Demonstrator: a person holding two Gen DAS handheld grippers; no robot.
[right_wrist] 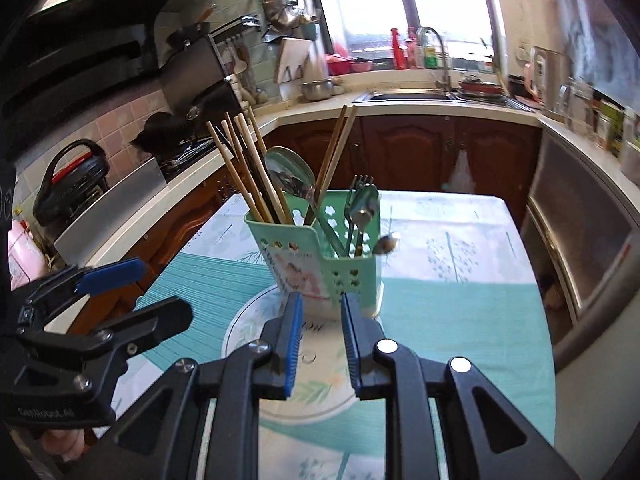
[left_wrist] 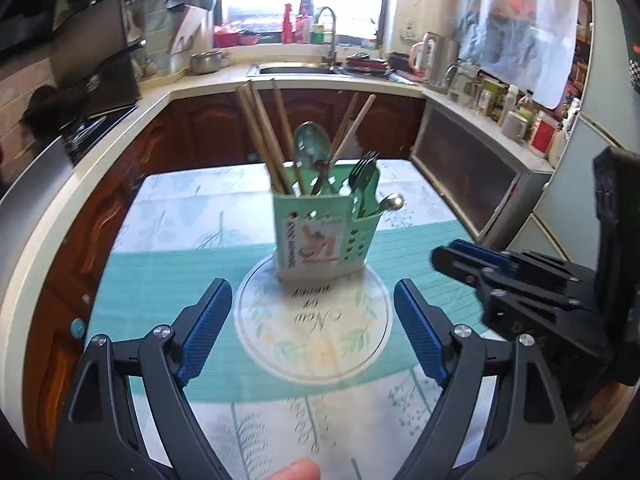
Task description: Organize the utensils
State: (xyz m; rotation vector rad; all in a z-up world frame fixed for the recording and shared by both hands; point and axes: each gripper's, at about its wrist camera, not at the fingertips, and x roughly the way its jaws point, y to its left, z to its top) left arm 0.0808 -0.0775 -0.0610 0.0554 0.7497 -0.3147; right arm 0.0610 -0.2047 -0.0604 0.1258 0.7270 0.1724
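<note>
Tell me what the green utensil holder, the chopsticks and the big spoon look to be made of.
Utensil holder: probably plastic, matte mint green, with moulded flower-shaped holes and a printed label on the front.
Chopsticks: likely wood or bamboo, pale tan and dull; one darker stick among them is harder to judge.
Big spoon: apparently polished steel; its bowl mirrors the room.

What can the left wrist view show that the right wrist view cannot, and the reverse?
Only the left wrist view: the left tongs head-on, standing wide open with nothing between them, and the refrigerator at the right edge.

Only the right wrist view: the right tongs head-on, open by a narrow gap and empty, plus the range hood and the pots hanging by the window.

Both: the green utensil holder with chopsticks, spoons and a fork, standing on the round mat on the table, and the sink behind.
</note>
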